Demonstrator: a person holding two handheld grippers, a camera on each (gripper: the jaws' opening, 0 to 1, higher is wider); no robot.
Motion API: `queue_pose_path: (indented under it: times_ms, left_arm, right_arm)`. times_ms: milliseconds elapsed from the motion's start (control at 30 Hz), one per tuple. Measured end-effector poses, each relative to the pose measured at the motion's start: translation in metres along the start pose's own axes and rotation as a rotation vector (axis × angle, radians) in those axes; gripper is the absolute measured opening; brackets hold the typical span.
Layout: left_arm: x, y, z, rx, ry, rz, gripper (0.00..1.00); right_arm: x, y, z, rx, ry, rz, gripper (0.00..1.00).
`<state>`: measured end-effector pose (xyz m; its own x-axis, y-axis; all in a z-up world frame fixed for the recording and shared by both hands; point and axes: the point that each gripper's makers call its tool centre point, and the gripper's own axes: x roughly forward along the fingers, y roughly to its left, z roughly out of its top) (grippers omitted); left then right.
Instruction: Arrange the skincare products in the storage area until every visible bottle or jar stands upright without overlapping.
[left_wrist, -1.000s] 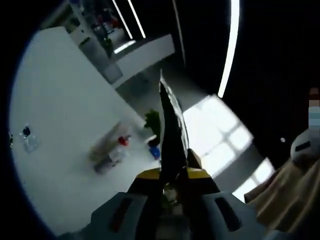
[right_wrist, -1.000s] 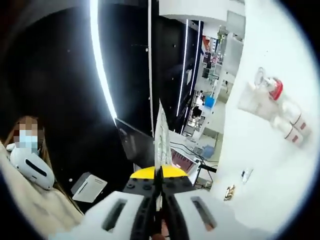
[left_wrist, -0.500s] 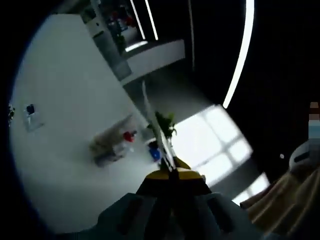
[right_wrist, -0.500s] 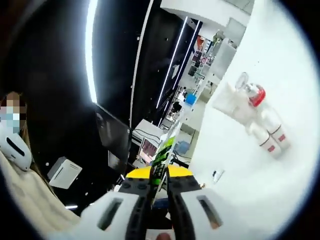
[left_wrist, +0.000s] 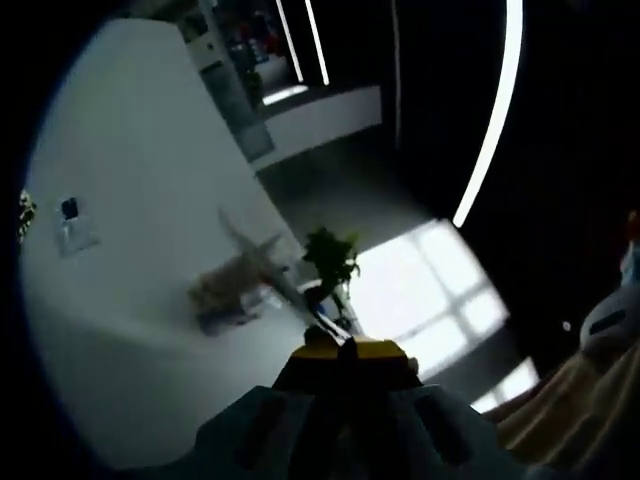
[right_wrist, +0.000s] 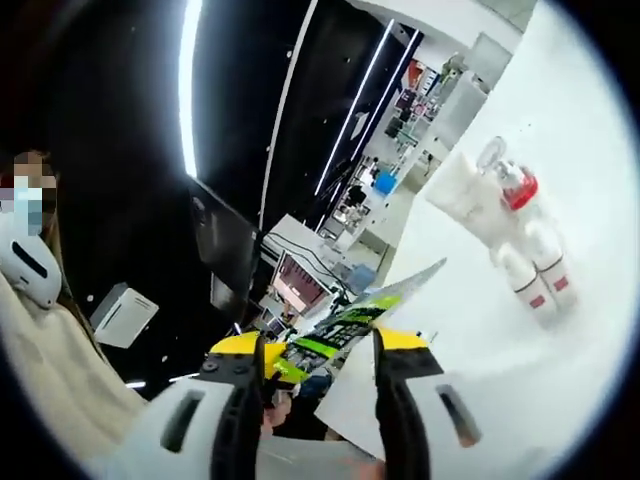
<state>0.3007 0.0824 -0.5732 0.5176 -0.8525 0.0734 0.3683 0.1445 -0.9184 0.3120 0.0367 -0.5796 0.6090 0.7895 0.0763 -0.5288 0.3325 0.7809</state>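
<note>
My right claw (right_wrist: 320, 365) stands with jaws apart, a flat green-and-white printed sachet (right_wrist: 375, 315) lying loose between them, its long axis running toward two o'clock. Along that same two o'clock line, well apart on the white table (right_wrist: 590, 180), lies a cluster of white bottles with red caps and bands (right_wrist: 515, 230). My left claw (left_wrist: 343, 350) seems to pinch a thin blurred sheet (left_wrist: 262, 265); I cannot tell for sure.
</note>
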Motion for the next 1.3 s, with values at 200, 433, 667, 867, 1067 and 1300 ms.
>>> queue_pose_path:
  times_ms: [200, 433, 667, 867, 1067, 1300]
  left_arm:
    - [0.006, 0.012, 0.002, 0.002, -0.003, 0.026, 0.00]
    - [0.016, 0.029, 0.003, 0.007, 0.008, 0.066, 0.00]
    - [0.022, 0.045, 0.001, 0.011, 0.019, 0.105, 0.00]
    - [0.030, 0.063, -0.009, 0.009, 0.051, 0.138, 0.00]
    - [0.036, 0.081, -0.018, 0.016, 0.078, 0.181, 0.00]
    - [0.041, 0.099, -0.023, 0.023, 0.093, 0.229, 0.00]
  right_arm:
    - [0.000, -0.010, -0.001, -0.055, 0.028, -0.038, 0.66]
    - [-0.004, -0.026, -0.003, -0.097, 0.049, -0.106, 0.78]
    - [-0.016, -0.042, -0.007, -0.145, 0.091, -0.177, 0.88]
    - [-0.033, -0.056, -0.002, -0.179, 0.091, -0.239, 0.94]
    - [-0.048, -0.068, 0.004, -0.201, 0.091, -0.294, 1.00]
    - [-0.060, -0.077, 0.009, -0.220, 0.089, -0.338, 1.00]
